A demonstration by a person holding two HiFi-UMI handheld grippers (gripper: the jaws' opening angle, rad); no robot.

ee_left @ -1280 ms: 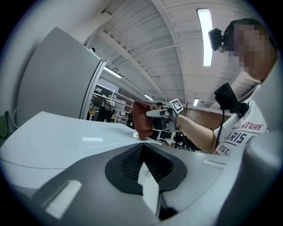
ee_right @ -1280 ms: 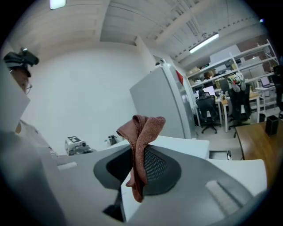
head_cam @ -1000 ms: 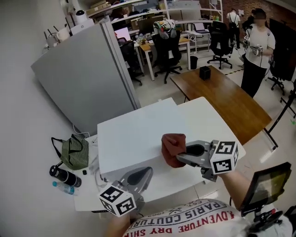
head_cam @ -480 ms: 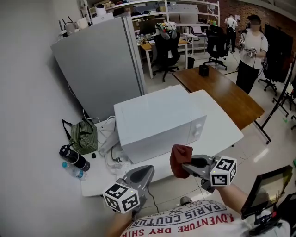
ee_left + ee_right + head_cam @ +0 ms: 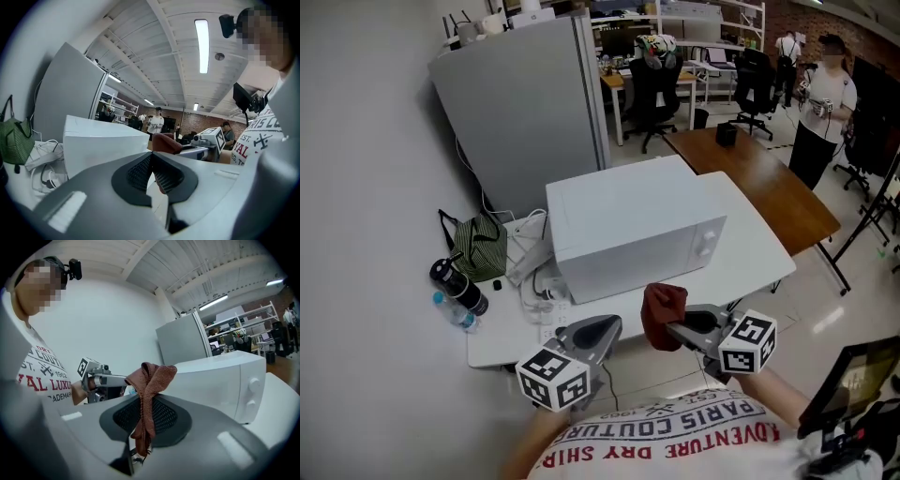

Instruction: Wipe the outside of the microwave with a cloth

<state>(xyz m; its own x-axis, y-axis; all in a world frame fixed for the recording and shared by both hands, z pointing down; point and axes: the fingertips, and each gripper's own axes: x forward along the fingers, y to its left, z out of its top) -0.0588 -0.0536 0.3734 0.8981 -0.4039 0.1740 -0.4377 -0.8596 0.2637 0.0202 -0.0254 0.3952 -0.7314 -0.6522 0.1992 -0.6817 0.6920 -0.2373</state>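
Before the white microwave [image 5: 628, 225], a bunched rust-brown cloth [image 5: 662, 314] pinched in the right gripper [image 5: 673, 329]; left gripper [image 5: 609, 327] closed, empty.

Left gripper [image 5: 151, 155], jaws together, near microwave [image 5: 101, 143]

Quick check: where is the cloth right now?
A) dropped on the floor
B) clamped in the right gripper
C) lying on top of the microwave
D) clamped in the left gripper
B: the right gripper has its jaws shut on the brown cloth, held in front of the microwave rather than lying on top of it.
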